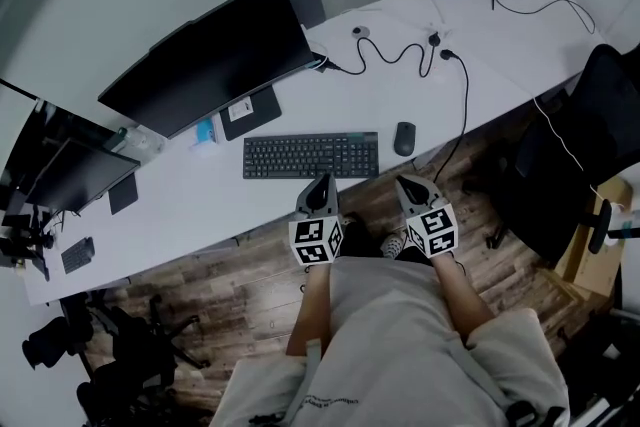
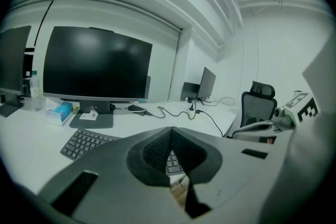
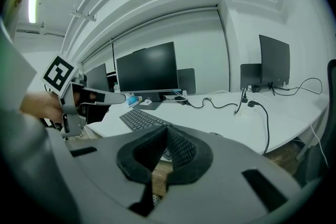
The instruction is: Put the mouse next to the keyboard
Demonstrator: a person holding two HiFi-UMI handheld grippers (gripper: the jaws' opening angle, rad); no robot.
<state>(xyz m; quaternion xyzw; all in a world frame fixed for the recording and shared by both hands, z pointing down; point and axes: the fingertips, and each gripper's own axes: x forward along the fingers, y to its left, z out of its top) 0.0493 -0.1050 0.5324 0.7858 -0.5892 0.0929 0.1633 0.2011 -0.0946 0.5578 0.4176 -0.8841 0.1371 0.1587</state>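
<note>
On the desk (image 1: 200, 190), the mouse (image 1: 404, 138) lies just at the keyboard's (image 1: 311, 155) 3 o'clock, so with the left gripper (image 1: 324, 179) and right gripper (image 1: 406, 183) both empty, fingers together, a careless reach may shove it off the 6 o'clock edge or snag the cable (image 1: 466, 95).

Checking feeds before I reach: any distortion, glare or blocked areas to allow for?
Head view: heavy fisheye, desk bows, mouse sharp. Left gripper view: dark corners, left gripper hides lower half, keyboard crisp. Right gripper view: ceiling light glares top left.
</note>
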